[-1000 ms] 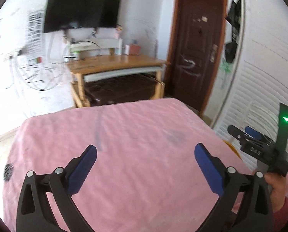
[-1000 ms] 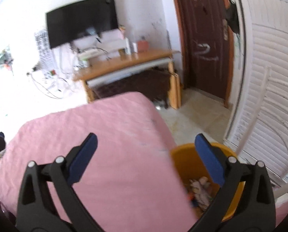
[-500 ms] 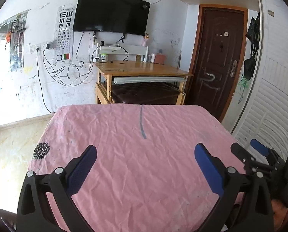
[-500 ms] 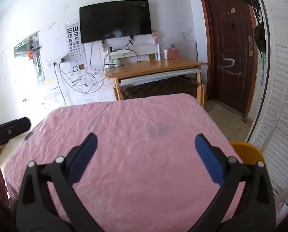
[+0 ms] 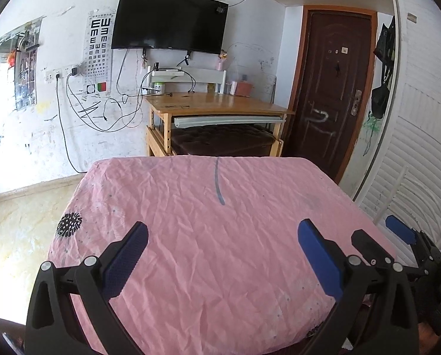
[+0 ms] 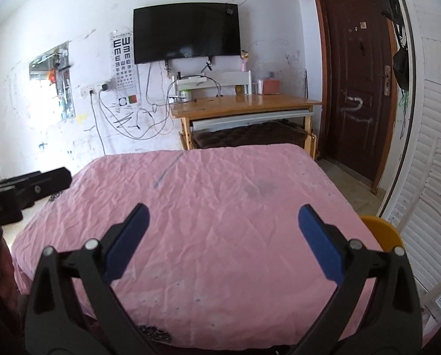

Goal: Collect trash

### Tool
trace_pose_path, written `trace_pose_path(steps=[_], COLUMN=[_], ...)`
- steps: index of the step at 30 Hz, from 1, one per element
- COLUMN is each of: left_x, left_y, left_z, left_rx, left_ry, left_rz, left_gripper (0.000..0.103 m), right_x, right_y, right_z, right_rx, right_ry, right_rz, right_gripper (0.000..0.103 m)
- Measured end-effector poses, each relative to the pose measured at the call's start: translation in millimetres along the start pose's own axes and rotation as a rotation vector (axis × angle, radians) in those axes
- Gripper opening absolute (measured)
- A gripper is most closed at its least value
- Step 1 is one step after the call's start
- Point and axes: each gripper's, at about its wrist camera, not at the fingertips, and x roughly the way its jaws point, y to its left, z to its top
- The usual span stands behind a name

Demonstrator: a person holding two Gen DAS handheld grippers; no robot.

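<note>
A table under a wrinkled pink cloth (image 5: 220, 230) fills both views, and no trash shows on it. My left gripper (image 5: 222, 254) hangs open over its near edge with nothing between the blue pads. My right gripper (image 6: 222, 241) is open too, also above the cloth (image 6: 220, 222). In the left wrist view the right gripper (image 5: 397, 242) shows at the right edge; in the right wrist view the left gripper (image 6: 22, 189) juts in from the left. An orange bin (image 6: 381, 230) peeks out past the table's right edge; its inside is hidden.
A wooden desk (image 5: 217, 109) with a dark bench under it stands against the far wall, below a black TV (image 5: 168, 22). A brown door (image 5: 330, 88) is at the right, then white louvred panels (image 5: 421, 148). Bare tiled floor (image 5: 22, 224) lies to the left.
Both views have swung left and lifted: the bin with its trash, large in the right wrist view a second ago, is now only a sliver. Both grippers stayed open.
</note>
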Motion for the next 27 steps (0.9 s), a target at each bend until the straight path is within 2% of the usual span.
trace_pose_path(steps=[27], left_x=[6.8], left_y=[4.0], left_z=[-4.0], left_rx=[-0.004], left_ry=[0.014], left_rz=[-0.01], left_gripper=[0.096], right_x=[6.7], right_y=[0.3], right_z=[-6.3], right_rx=[-0.011], right_ry=[0.024], right_rz=[0.01], right_gripper=[0.097])
